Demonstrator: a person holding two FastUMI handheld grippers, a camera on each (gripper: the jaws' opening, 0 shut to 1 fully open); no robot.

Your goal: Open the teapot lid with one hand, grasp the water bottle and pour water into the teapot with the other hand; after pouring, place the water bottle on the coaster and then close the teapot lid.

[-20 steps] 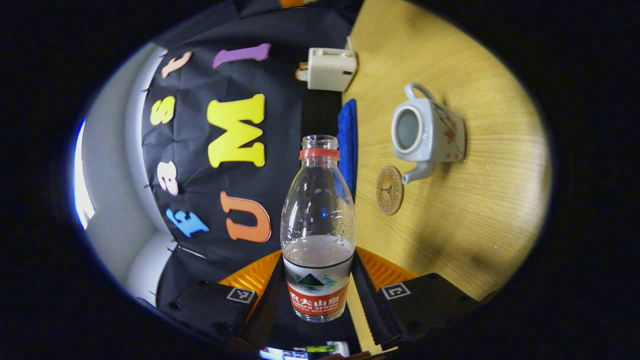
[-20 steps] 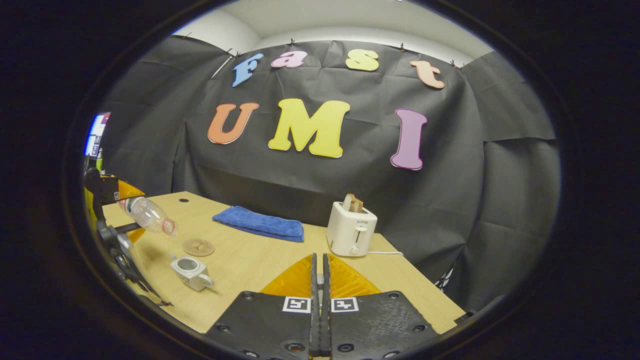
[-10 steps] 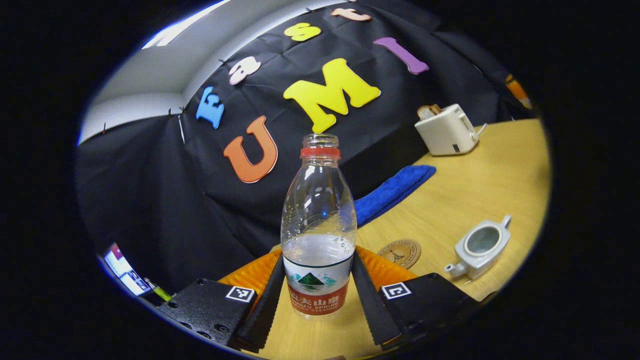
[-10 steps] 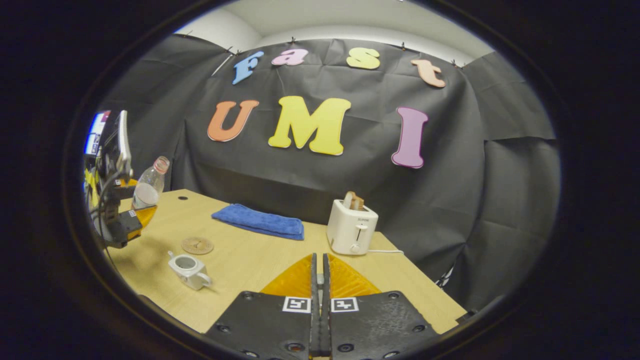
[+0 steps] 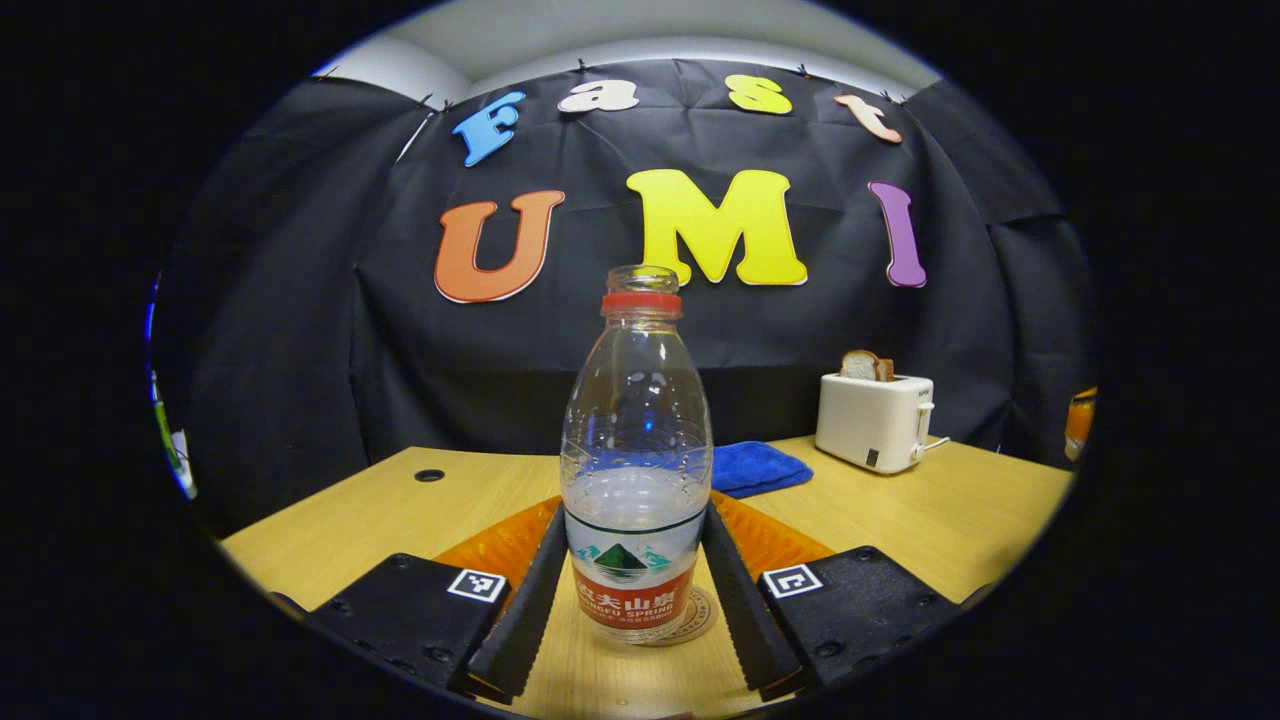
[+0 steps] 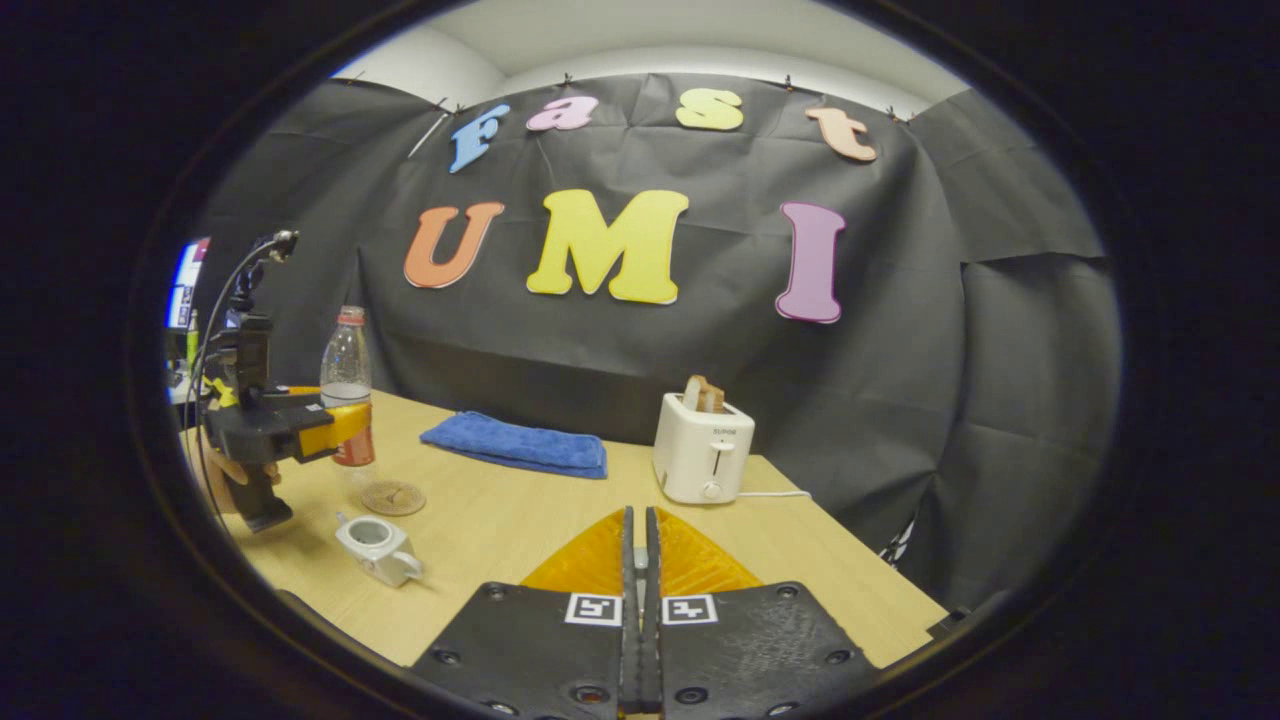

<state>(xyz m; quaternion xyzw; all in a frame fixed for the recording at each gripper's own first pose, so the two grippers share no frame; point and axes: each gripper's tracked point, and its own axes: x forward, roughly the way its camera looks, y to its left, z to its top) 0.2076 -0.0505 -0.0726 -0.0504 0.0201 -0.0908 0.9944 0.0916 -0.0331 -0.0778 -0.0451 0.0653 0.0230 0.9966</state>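
step: bottle set-down | water bottle (image 5: 636, 470) gripped upright at label by left gripper (image 5: 632, 600), just above coaster (image 5: 690, 622) near desk (image 5: 400, 500) left edge | right gripper (image 6: 637, 620) pinched together, contents cannot be told | teapot (image 6: 375, 548) lidless, beside coaster

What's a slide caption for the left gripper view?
Left gripper holds the upright water bottle just above the coaster; toaster behind.
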